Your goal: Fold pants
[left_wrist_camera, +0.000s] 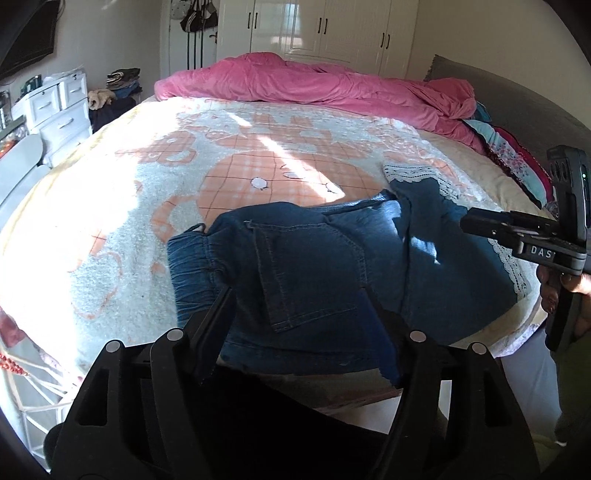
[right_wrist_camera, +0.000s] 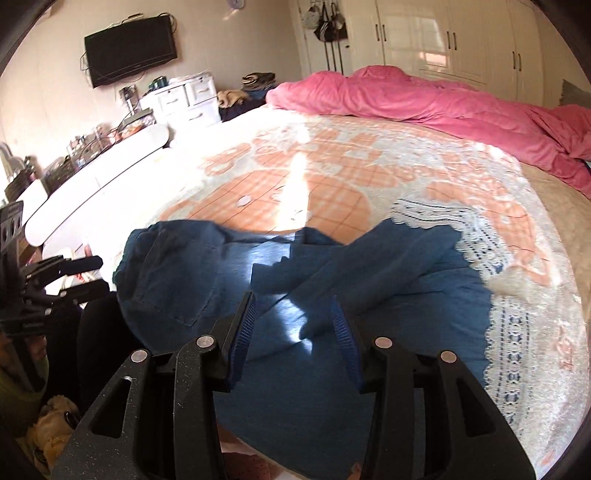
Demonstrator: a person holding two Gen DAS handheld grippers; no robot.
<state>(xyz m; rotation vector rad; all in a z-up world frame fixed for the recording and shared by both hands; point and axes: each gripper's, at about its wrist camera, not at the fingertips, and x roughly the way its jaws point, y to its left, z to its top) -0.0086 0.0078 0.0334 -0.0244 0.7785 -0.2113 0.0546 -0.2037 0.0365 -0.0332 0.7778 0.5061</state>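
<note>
Blue denim pants (left_wrist_camera: 310, 269) with white lace hems lie crumpled at the bed's near edge, waistband to the left, legs to the right. They also show in the right wrist view (right_wrist_camera: 369, 288). My left gripper (left_wrist_camera: 295, 295) is open above the back pocket area, nothing between its fingers. My right gripper (right_wrist_camera: 295, 310) is open above the leg fabric, and it shows from the side in the left wrist view (left_wrist_camera: 465, 223). The left gripper appears at the left edge of the right wrist view (right_wrist_camera: 96, 273).
The bed's orange and white blanket (left_wrist_camera: 236, 173) spreads behind the pants. A pink duvet (left_wrist_camera: 314, 81) is bunched at the far side. White drawers (left_wrist_camera: 55, 107) and a desk stand left. Wardrobes (left_wrist_camera: 325, 29) line the back wall.
</note>
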